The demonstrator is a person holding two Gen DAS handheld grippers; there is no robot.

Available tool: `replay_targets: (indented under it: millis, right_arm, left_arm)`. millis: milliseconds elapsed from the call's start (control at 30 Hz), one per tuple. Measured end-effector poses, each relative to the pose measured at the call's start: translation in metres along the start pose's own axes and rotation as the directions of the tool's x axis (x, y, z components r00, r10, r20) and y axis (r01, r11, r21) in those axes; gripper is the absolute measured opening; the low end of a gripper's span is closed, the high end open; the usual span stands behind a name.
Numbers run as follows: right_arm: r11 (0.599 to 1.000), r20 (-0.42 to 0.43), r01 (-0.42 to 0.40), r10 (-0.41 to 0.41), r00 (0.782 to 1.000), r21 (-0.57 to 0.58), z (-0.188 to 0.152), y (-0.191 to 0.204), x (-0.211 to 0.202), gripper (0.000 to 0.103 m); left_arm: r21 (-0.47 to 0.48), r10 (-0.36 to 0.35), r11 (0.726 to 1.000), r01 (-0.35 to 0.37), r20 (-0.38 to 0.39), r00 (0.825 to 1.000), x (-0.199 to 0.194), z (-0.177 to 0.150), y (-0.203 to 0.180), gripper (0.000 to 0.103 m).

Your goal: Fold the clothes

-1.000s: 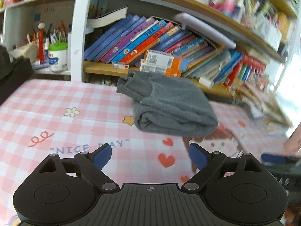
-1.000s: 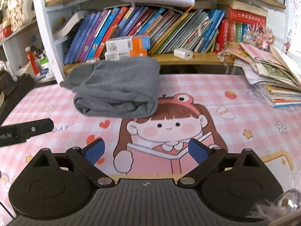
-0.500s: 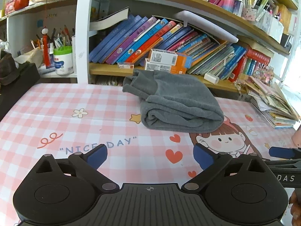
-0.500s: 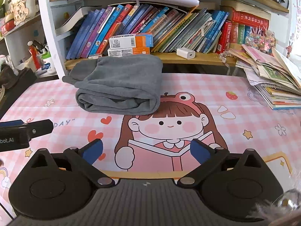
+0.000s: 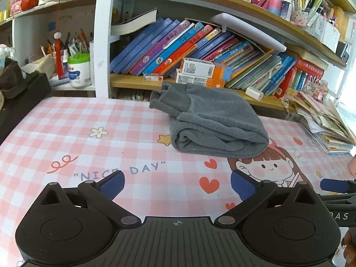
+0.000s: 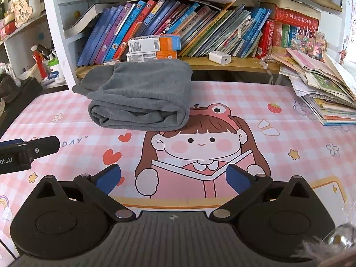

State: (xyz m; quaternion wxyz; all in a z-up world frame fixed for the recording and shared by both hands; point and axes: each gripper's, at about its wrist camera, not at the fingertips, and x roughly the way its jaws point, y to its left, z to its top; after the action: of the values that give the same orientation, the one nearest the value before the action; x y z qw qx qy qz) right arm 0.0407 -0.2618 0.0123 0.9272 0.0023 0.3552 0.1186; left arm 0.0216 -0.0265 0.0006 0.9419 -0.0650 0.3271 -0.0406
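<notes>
A grey fleece garment (image 5: 213, 122) lies folded into a thick bundle at the back of the pink checked tablecloth (image 5: 89, 146), just before the bookshelf. In the right wrist view the garment (image 6: 142, 95) sits left of centre. My left gripper (image 5: 176, 179) hovers over the cloth well short of the garment; its jaws are opening and nothing is between them. My right gripper (image 6: 172, 173) stands open over the cartoon girl print, also empty. Each gripper shows at the edge of the other's view: the right gripper's blue fingertip (image 5: 333, 185) and the left gripper's black finger (image 6: 33, 149).
A bookshelf full of leaning books (image 5: 200, 49) rises right behind the table. A loose stack of magazines (image 6: 322, 93) lies at the right rear of the table. A dark box (image 5: 20, 102) stands at the left edge, and a pen cup (image 5: 79, 69) behind it.
The blue fingertips of both grippers have spread a little wider apart. The grey garment has not moved.
</notes>
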Motion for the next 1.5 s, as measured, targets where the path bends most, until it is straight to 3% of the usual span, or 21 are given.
replay_targets:
  millis: [1500]
  right_arm:
    - [1.0,-0.033,-0.012,0.012,0.999,0.002,-0.0024,-0.0023,0.0082,0.103]
  left_arm:
    - [-0.014,-0.039,0.999,0.038,-0.043,0.998,0.005,-0.0023,0.0002,0.103]
